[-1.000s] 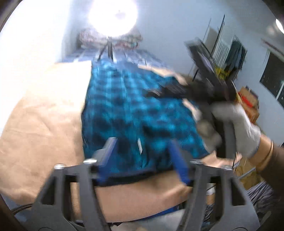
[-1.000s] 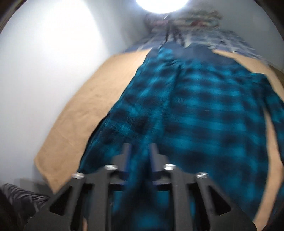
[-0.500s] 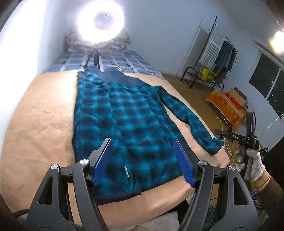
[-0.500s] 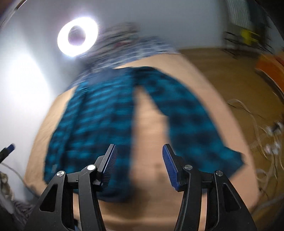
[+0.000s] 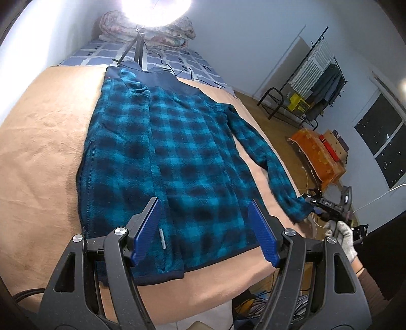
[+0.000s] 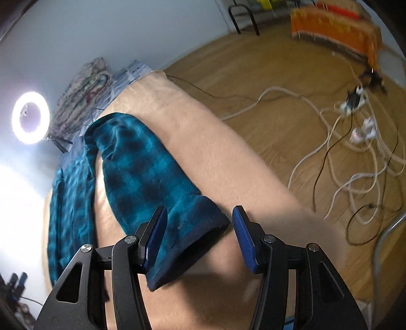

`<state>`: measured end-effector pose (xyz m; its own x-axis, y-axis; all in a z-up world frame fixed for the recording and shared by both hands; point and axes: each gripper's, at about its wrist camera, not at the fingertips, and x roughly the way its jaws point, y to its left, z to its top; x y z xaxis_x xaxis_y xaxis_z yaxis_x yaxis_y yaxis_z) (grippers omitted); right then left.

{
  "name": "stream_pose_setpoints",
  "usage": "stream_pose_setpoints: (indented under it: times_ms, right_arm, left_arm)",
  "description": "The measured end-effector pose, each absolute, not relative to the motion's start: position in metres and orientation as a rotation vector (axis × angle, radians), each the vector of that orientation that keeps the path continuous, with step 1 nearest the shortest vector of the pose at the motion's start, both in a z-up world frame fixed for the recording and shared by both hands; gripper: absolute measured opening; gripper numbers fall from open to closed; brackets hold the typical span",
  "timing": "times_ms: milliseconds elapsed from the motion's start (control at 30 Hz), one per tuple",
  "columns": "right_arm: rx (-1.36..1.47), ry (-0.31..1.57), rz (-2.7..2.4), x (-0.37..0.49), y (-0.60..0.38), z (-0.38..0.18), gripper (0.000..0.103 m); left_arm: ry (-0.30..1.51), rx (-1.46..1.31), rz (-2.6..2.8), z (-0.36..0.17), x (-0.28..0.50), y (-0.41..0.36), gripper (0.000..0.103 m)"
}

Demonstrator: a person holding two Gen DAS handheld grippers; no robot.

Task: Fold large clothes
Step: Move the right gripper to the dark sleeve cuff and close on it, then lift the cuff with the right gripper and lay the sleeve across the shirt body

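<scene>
My left tongs (image 5: 205, 231) point downward with the jaws standing wide, nothing between the blue pads (image 5: 147, 229). My right tongs (image 6: 200, 238) also angle down, jaws parted, pads pressing nothing. A white-gloved hand (image 5: 346, 238) grips the right tongs' handle.

The ring light (image 5: 154, 10) is cut off by the top edge and overexposed. The jacket (image 6: 71, 203) body appears blurred at left. The glove (image 5: 346, 238) is partly hidden behind the gripper frame.

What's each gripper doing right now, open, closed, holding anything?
Left gripper: open, holding nothing, above the plaid jacket.
Right gripper: open, the sleeve cuff between its jaws, not gripped.
</scene>
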<state>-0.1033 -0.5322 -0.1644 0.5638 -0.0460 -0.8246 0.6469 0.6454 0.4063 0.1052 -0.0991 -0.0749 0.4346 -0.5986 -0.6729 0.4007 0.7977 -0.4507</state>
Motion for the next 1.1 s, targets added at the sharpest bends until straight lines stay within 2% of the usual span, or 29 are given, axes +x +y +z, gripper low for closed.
stream_pose_setpoints:
  times_ms: [100,167,233,267,467,600,833,967,1100]
  right_arm:
    - [0.819,0.882,-0.451,-0.101,-0.536,-0.173,0.052]
    - [0.845,0.873,-0.418,-0.102,-0.534,-0.175,0.046]
    - [0.864,0.867,-0.363,-0.102,-0.530,-0.172,0.012]
    - [0.872,0.866,-0.339,-0.102,-0.527,-0.169,0.007]
    - [0.849,0.784,-0.234,-0.093,-0.491,-0.126,0.005]
    - [0.652,0.777,-0.187,-0.073,-0.442,-0.085,0.005]
    - [0.349,0.805,-0.038,-0.038,-0.346,-0.054,0.005]
    - [0.209,0.879,0.075,-0.014,-0.292,-0.063,0.005]
    - [0.115,1.014,0.166,0.004,-0.245,-0.106,0.005]
  left_arm:
    - [0.927,-0.235,-0.636,-0.074,0.104,-0.102,0.073]
    - [0.921,-0.229,-0.636,-0.073,0.103,-0.104,0.073]
    - [0.917,-0.226,-0.637,-0.072,0.102,-0.104,0.073]
    - [0.916,-0.226,-0.635,-0.072,0.102,-0.103,0.073]
    - [0.909,-0.238,-0.617,-0.072,0.101,-0.097,0.073]
    - [0.904,-0.251,-0.612,-0.072,0.101,-0.091,0.073]
    - [0.877,-0.244,-0.618,-0.069,0.099,-0.089,0.072]
    - [0.880,-0.258,-0.614,-0.071,0.101,-0.089,0.071]
    - [0.897,-0.289,-0.606,-0.077,0.104,-0.088,0.068]
